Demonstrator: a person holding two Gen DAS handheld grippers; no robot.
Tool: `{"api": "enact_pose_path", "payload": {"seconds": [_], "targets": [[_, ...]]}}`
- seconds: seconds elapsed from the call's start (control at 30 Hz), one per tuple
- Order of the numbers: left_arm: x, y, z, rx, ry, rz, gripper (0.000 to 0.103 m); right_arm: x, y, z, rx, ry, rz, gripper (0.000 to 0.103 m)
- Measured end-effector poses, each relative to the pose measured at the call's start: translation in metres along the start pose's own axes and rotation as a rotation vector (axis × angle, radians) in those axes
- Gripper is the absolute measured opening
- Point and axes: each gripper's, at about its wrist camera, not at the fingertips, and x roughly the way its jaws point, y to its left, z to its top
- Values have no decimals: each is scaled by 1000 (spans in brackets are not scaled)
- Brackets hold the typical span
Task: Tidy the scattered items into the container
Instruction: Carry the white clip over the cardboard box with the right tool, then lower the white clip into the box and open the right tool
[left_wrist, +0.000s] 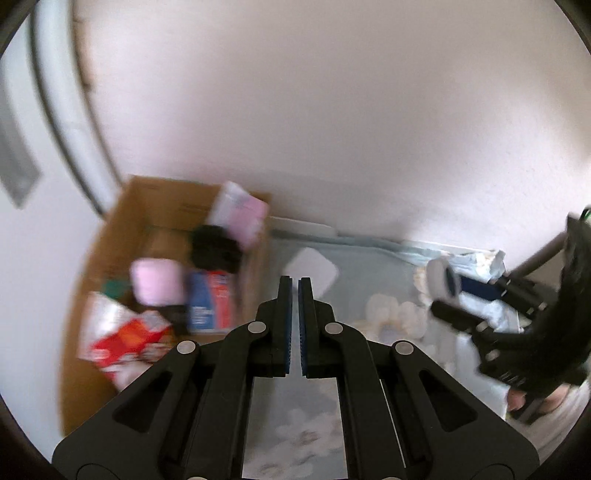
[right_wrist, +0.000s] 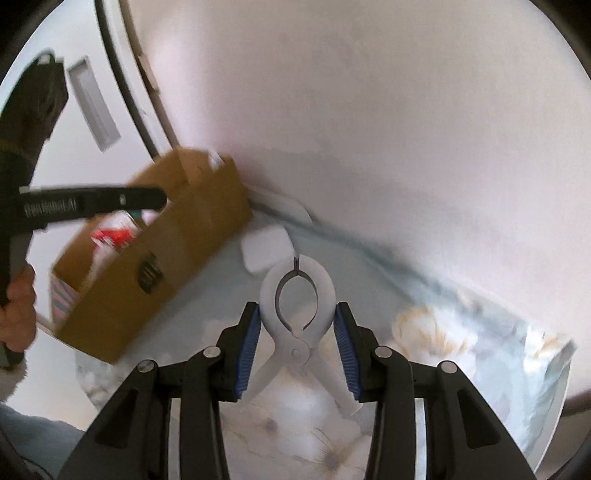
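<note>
A white spring clamp (right_wrist: 297, 314) is held between the blue pads (right_wrist: 248, 347) of the right gripper (right_wrist: 297, 347), gripped across its rounded body with the tip pointing forward and the handles trailing back. It is carried clear of the floral cloth (right_wrist: 461, 332), to the right of the cardboard box (right_wrist: 159, 266). The left gripper (left_wrist: 294, 325) is closed with nothing between its pads, and is seen above the cloth just right of the box (left_wrist: 110, 251).

The box is already well filled: a pink pouch (left_wrist: 159, 284), a blue carton (left_wrist: 210, 302), a red-and-white packet (left_wrist: 122, 339) and a dark item (left_wrist: 214, 247) are noted inside. A small white pad (right_wrist: 266, 251) lies on the cloth near the box's corner, outside the container.

Risks are identified as follows. The clamp's curved, smooth body is bearing on the pads over a small area; a slip or twist is considered possible if the hand is swung quickly. The left gripper is placed over the box in the right view (right_wrist: 92, 203), so a collision is judged likely if both are brought over the opening together. A release made short of the rim would leave the clamp on the cloth. The white pad could be overlooked.
</note>
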Motion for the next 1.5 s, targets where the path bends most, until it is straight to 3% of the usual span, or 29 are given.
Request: {"api": "enact_pose_path", "payload": {"seconds": [0.1, 0.23, 0.4, 0.6, 0.73, 0.97, 1.03, 1.1, 1.13, 1.23, 1.33, 1.5], "targets": [[-43, 31, 6, -6, -22, 30, 2, -10, 24, 35, -29, -52, 52, 38], [-69, 60, 8, -19, -37, 85, 2, -21, 61, 73, -74, -102, 131, 38], [-98, 102, 2, -68, -62, 115, 2, 3, 115, 106, -149, -98, 194, 38], [-91, 135, -14, -113, -20, 105, 2, 58, 166, 107, -202, 16, 213, 37], [-84, 143, -21, -100, -1, 104, 2, 84, 178, 99, -175, 81, 224, 37], [-78, 144, -21, -80, -4, 97, 2, 89, 186, 96, -155, 103, 197, 37], [-78, 145, -20, -75, 5, 105, 17, 90, 189, 96, -157, 112, 174, 38], [-74, 146, -19, -86, 23, 123, 93, 93, 192, 96, -155, 131, 155, 41], [-74, 148, -19, -98, 10, 140, 100, 91, 192, 97, -148, 141, 144, 50], [-79, 155, -19, -133, 5, 127, 102, 92, 190, 96, -135, 145, 74, 60], [-74, 157, -19, -146, 37, 156, 102, 81, 186, 95, -101, 141, 91, 61], [-75, 157, -23, -165, 51, 127, 102, 68, 188, 94, -100, 133, 60, 61]]}}
